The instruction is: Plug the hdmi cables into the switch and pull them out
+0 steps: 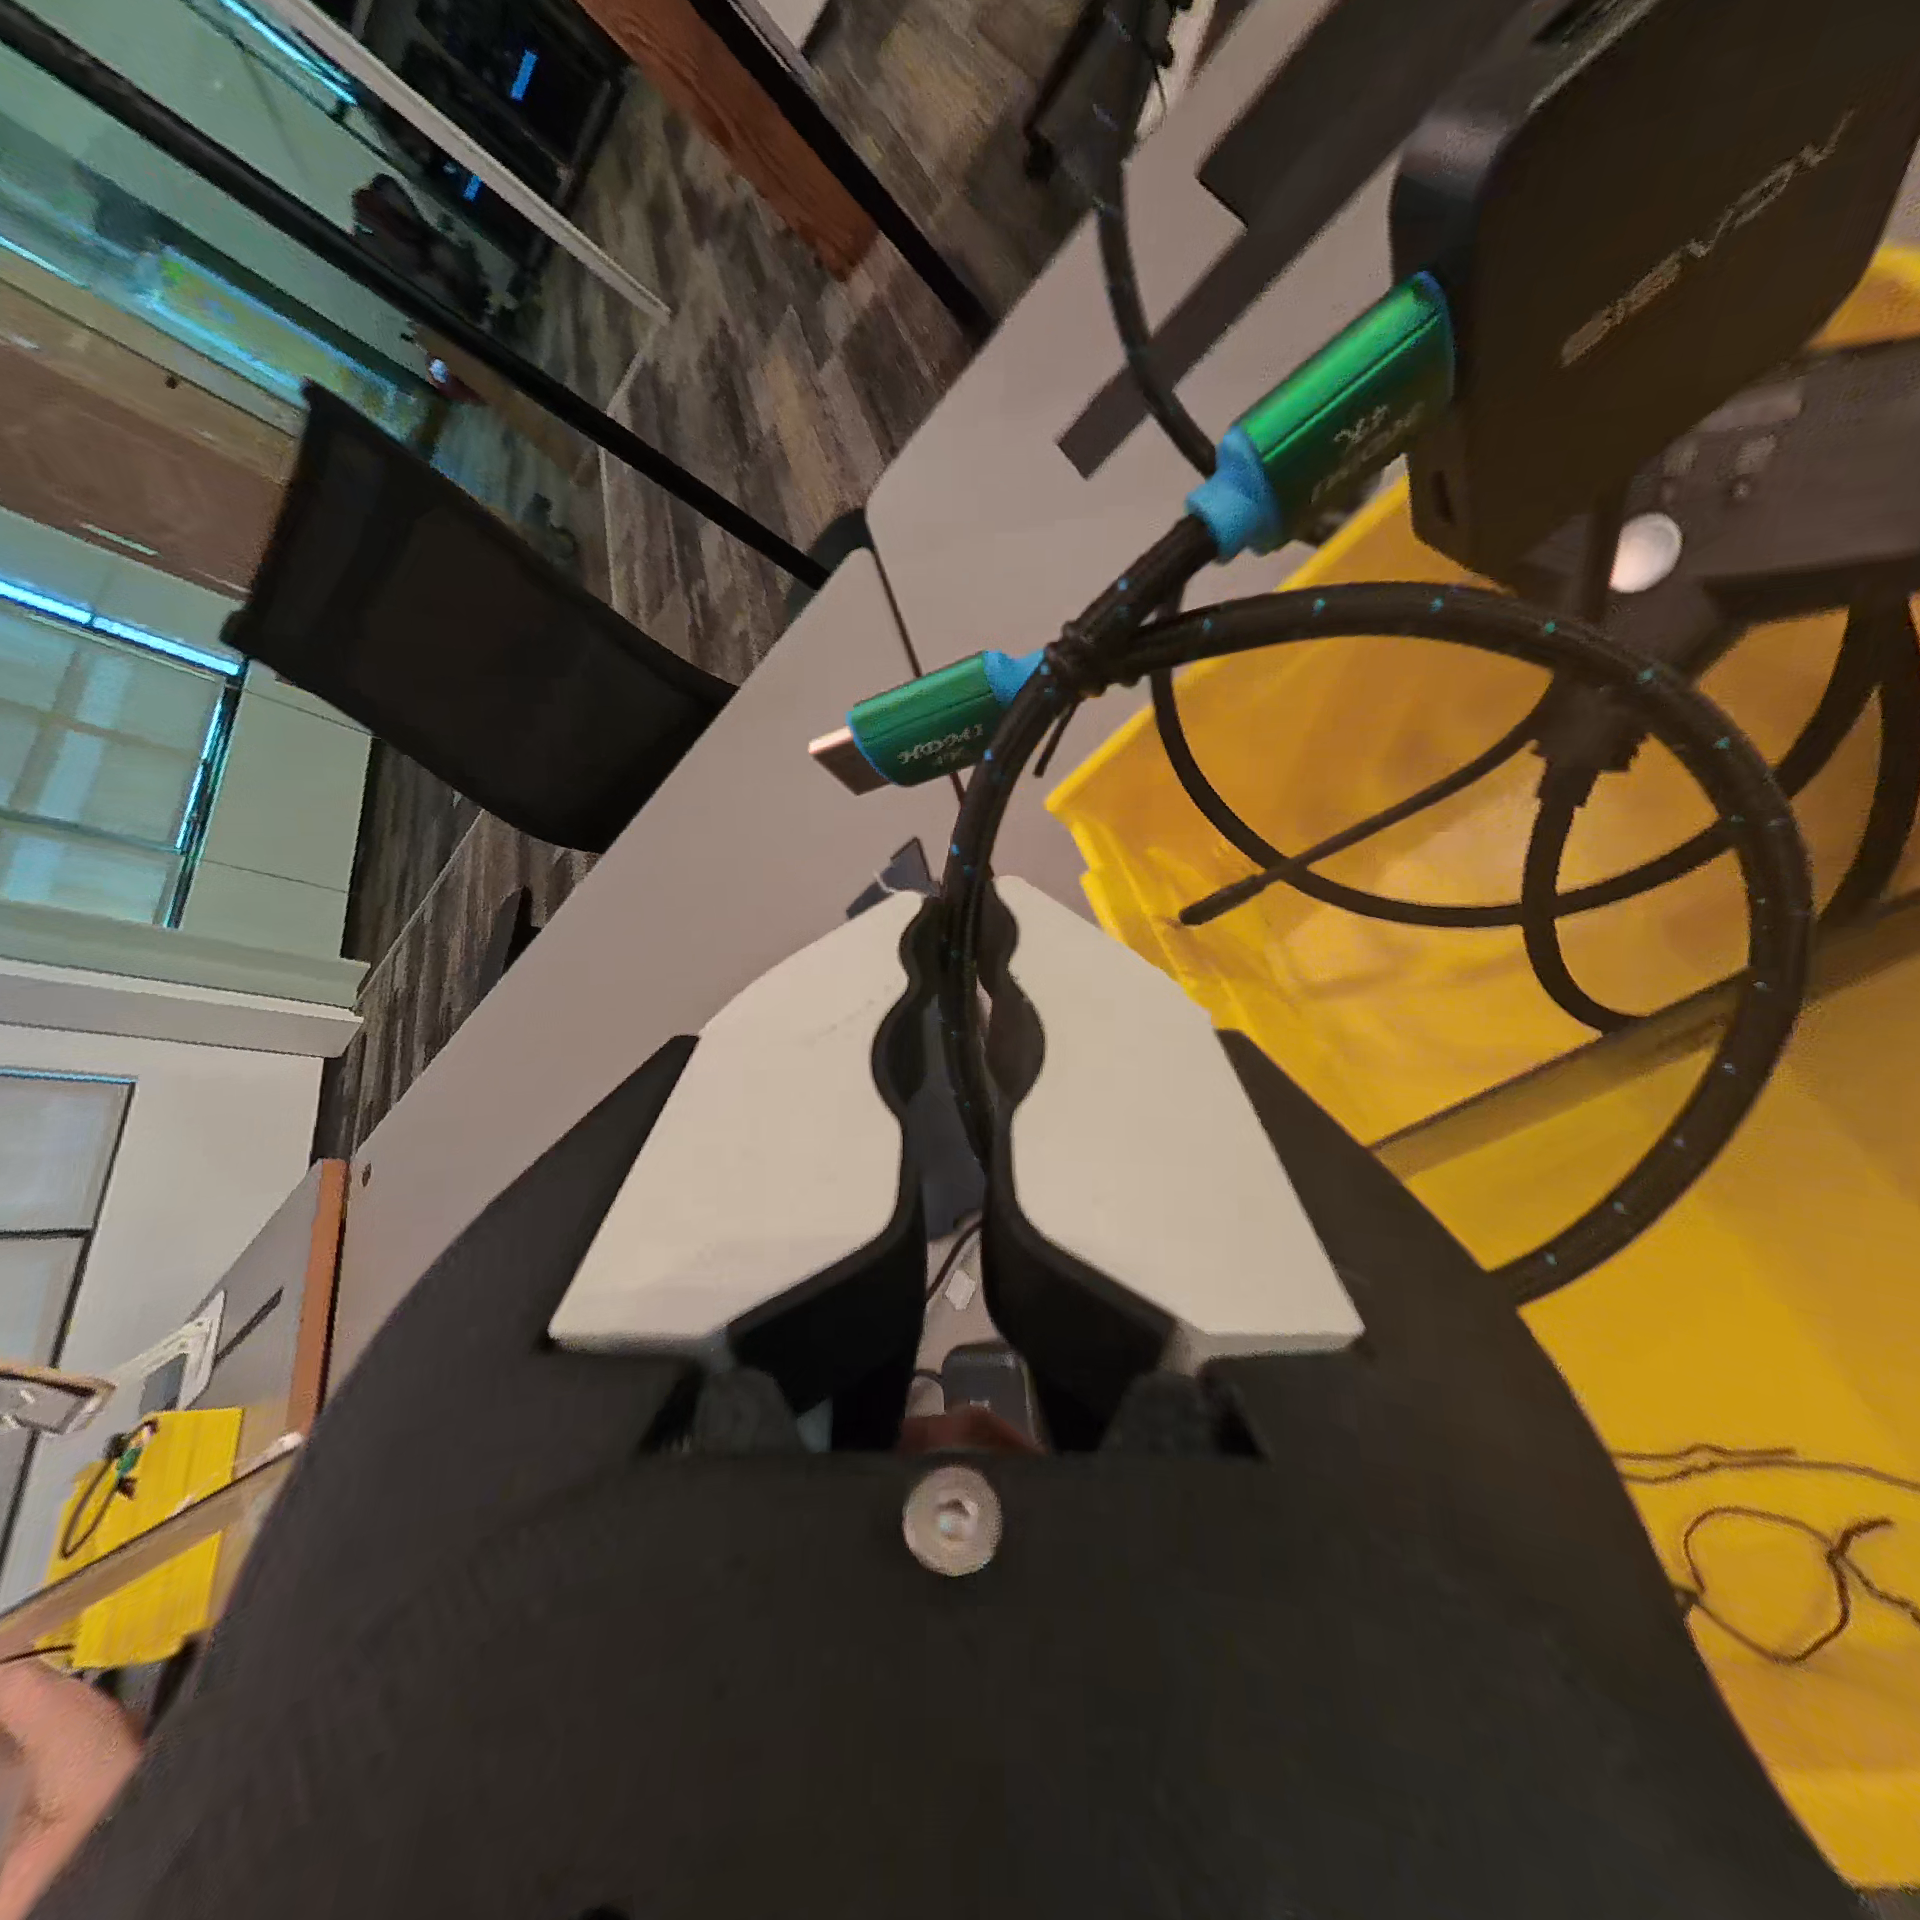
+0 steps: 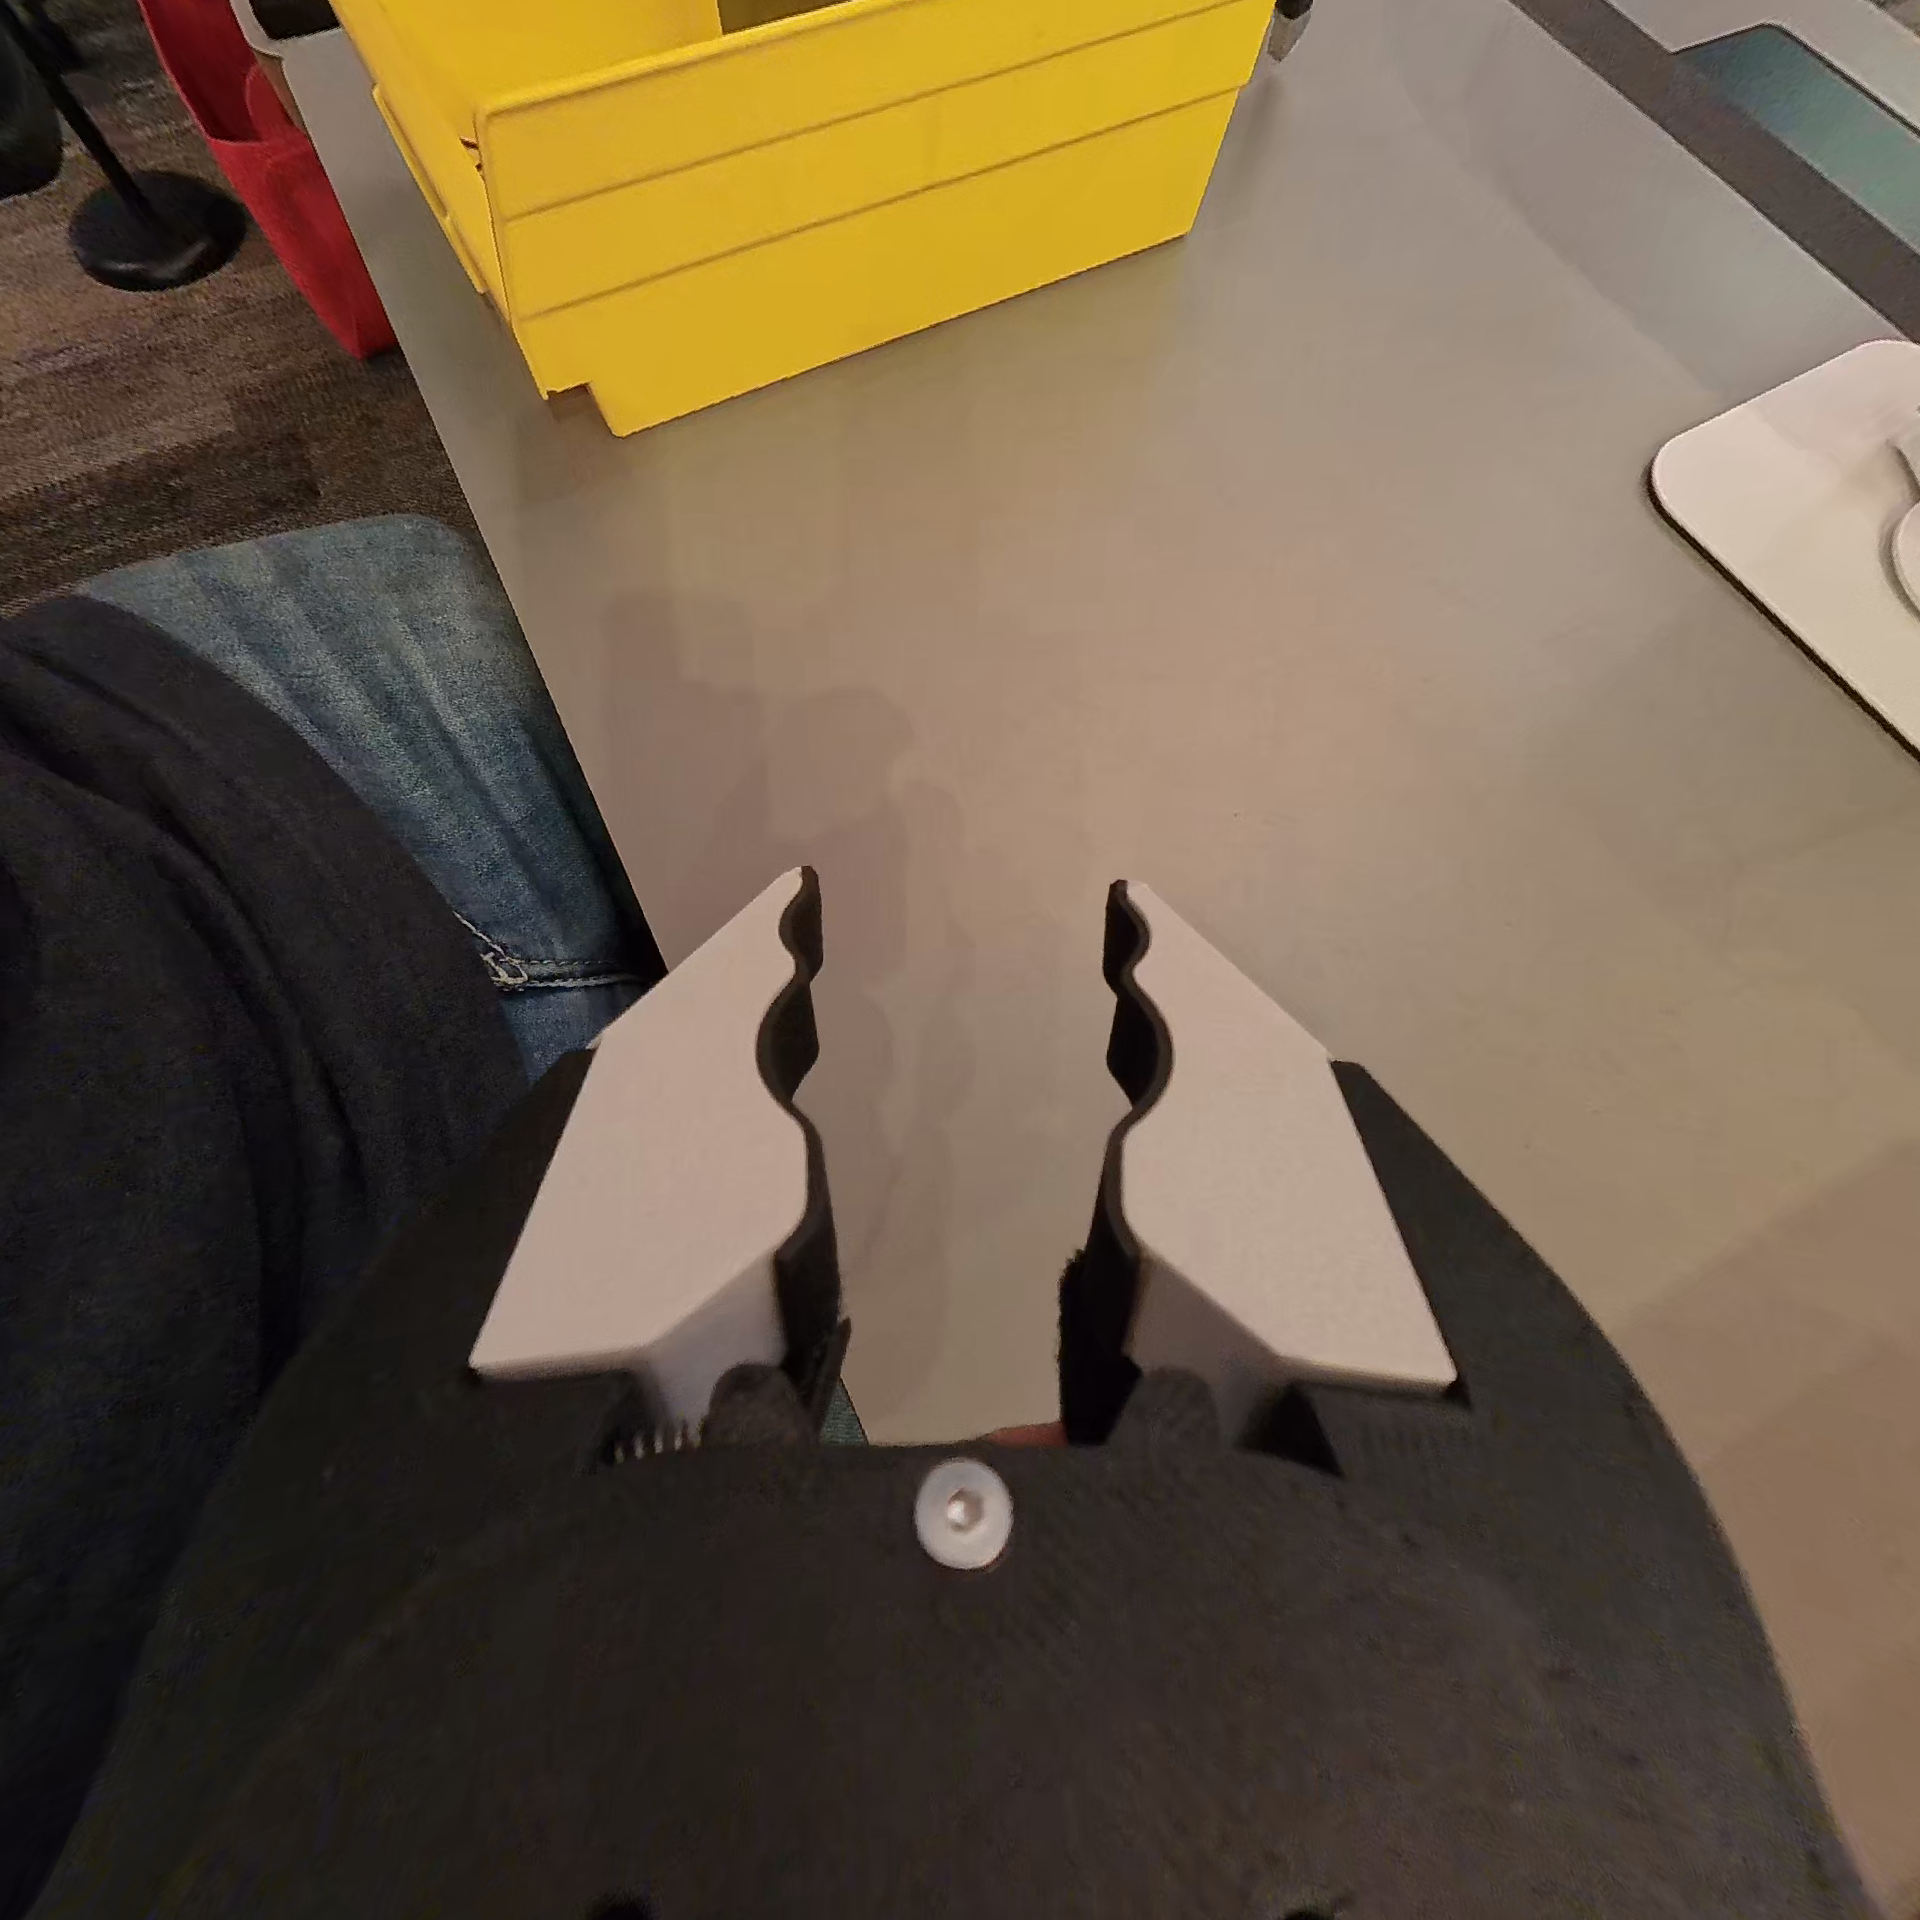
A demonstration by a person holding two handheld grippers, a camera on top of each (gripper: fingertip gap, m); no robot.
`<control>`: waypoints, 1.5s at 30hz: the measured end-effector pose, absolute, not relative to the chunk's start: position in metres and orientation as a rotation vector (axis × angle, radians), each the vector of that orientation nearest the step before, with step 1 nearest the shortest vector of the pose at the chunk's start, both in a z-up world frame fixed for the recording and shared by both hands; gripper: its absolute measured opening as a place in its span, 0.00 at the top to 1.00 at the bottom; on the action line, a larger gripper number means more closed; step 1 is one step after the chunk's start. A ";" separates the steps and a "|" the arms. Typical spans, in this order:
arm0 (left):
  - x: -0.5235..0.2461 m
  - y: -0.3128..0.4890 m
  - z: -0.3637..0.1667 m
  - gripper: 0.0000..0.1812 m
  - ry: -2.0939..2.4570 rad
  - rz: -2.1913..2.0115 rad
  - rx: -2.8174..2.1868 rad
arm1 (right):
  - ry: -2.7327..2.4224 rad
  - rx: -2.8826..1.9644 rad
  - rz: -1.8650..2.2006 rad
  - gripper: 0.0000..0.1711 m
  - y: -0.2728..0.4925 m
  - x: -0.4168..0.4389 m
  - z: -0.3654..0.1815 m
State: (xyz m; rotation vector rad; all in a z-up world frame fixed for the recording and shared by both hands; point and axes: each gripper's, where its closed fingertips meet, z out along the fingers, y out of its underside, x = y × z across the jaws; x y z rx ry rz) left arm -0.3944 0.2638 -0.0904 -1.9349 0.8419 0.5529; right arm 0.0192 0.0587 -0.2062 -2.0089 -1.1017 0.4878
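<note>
Left gripper (image 1: 961,914) clenched on braided HDMI cable (image 1: 1756,810); one green plug (image 1: 1340,405) sits in black switch (image 1: 1662,239). Right gripper (image 2: 961,894) released, w/ nothing. Better regrip at plug, pull straight.

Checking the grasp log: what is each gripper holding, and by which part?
Left gripper: shut on the braided HDMI cable, on its cord, not a green plug. Right gripper: open, empty.

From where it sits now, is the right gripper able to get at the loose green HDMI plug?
Probably not yet. The right gripper is open over bare table, and no plug shows in its view. The loose plug dangles near the left gripper, which is clamping the cable.
</note>
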 end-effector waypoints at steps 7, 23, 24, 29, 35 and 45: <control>-0.391 0.257 -0.038 0.96 0.648 0.476 -1.809 | -1.091 -2.005 0.500 0.69 0.059 0.018 -0.205; -0.204 0.221 -0.010 0.96 1.084 0.464 -1.561 | -0.942 -1.796 0.560 0.53 0.081 0.004 -0.137; -0.190 0.218 -0.014 0.96 1.120 0.455 -1.547 | -0.931 -1.774 0.549 0.51 0.084 0.003 -0.130; -0.137 0.206 -0.035 0.96 1.275 0.413 -1.496 | -0.873 -1.689 0.533 0.47 0.111 -0.003 -0.102; -0.101 0.194 -0.054 0.96 1.409 0.343 -1.449 | -0.886 -1.715 0.775 0.71 0.134 -0.022 -0.107; -0.086 0.201 -0.087 0.90 1.430 0.166 -1.561 | -0.782 -1.769 1.058 0.94 0.143 -0.024 -0.137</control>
